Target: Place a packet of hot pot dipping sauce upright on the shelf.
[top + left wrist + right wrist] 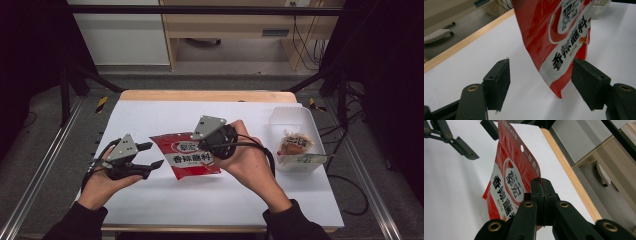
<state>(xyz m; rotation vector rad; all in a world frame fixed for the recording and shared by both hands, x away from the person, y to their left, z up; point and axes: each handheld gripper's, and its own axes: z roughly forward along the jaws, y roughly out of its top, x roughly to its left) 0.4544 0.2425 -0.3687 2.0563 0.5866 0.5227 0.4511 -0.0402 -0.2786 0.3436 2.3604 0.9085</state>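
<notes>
Pouch (187, 156) I'm handling reads as glossy red plastic film, creased, catching light. My gripper pads (500, 80) look matt black plastic with brass-coloured rivets. Table (150, 115) top is smooth matt white, wood-edged. Tub (292, 117) is translucent plastic.

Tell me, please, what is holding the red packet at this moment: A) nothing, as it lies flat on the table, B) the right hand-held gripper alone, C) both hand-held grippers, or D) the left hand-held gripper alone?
B: the right hand-held gripper has its jaws pressed shut on an edge of the red packet, while the left hand-held gripper stands open, with the packet's corner between its pads but untouched.
</notes>
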